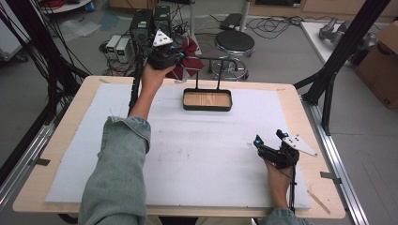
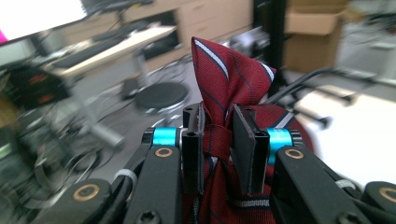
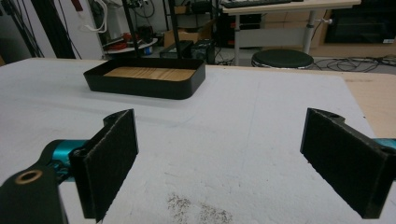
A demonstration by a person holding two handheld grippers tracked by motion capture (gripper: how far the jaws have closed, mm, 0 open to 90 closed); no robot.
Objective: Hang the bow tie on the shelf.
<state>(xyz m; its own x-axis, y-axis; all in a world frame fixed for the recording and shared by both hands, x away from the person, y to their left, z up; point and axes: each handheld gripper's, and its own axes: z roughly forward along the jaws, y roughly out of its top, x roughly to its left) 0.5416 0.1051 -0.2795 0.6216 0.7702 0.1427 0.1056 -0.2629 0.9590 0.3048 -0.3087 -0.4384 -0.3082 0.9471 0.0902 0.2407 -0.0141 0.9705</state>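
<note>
Left gripper (image 2: 218,140) jaws pinch a striped red necktie (image 2: 229,79) held beyond the black tray (image 1: 207,100). Right gripper (image 3: 219,154) jaws spread wide, nothing between them.

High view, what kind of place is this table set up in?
Probably a robotics lab or workshop: computer towers and tangled cables sit on the floor behind the table, beside a round stool, a cardboard box and black framing.

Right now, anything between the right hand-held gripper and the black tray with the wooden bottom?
Nothing: bare white mat runs from the right hand-held gripper to the black tray, as its own view and the high view show.
</note>
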